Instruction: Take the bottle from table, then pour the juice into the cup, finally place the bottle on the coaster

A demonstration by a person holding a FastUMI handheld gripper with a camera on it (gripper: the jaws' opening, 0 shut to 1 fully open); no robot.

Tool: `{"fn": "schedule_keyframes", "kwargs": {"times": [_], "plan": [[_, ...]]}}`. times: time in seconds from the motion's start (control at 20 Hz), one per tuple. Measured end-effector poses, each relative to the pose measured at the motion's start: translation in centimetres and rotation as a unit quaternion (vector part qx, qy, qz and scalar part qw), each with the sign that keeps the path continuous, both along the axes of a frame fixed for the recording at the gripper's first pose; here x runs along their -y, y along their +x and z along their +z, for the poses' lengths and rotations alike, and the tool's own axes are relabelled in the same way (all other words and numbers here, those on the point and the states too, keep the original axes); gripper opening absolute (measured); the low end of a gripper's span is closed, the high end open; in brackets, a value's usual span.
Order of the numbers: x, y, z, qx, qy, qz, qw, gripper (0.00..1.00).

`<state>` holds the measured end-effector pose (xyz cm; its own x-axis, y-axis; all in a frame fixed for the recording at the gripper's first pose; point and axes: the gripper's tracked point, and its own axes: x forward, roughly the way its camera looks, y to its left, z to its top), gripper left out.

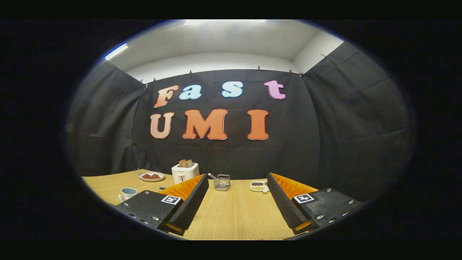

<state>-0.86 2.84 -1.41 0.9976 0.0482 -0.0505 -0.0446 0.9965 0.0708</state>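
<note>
My gripper (pixel 237 180) is open above the wooden table (pixel 234 213), with bare tabletop between the two fingers (pixel 193 200). A cup (pixel 128 193) with a pale rim and a handle stands to the left of the left finger, close by. A small dark round item (pixel 162 188) lies just past the cup, partly hidden by the left finger; I cannot tell what it is.
At the table's far edge stand a white toaster (pixel 184 172) with toast in it, a plate (pixel 151 176) of red food to its left, a wire holder (pixel 222 182) with a utensil, and a small white dish (pixel 258 186) of grains. The black cloth wall closes in behind.
</note>
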Motion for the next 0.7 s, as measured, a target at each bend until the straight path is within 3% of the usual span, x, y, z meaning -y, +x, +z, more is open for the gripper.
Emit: {"fn": "schedule_keyframes", "kwargs": {"times": [0.35,0.7], "plan": [[-3.6,-0.3,-1.4,-0.013,0.001,0.037,0.999,0.97],[-8.8,-0.7,-4.3,-0.036,0.008,0.101,0.994,0.97]]}}
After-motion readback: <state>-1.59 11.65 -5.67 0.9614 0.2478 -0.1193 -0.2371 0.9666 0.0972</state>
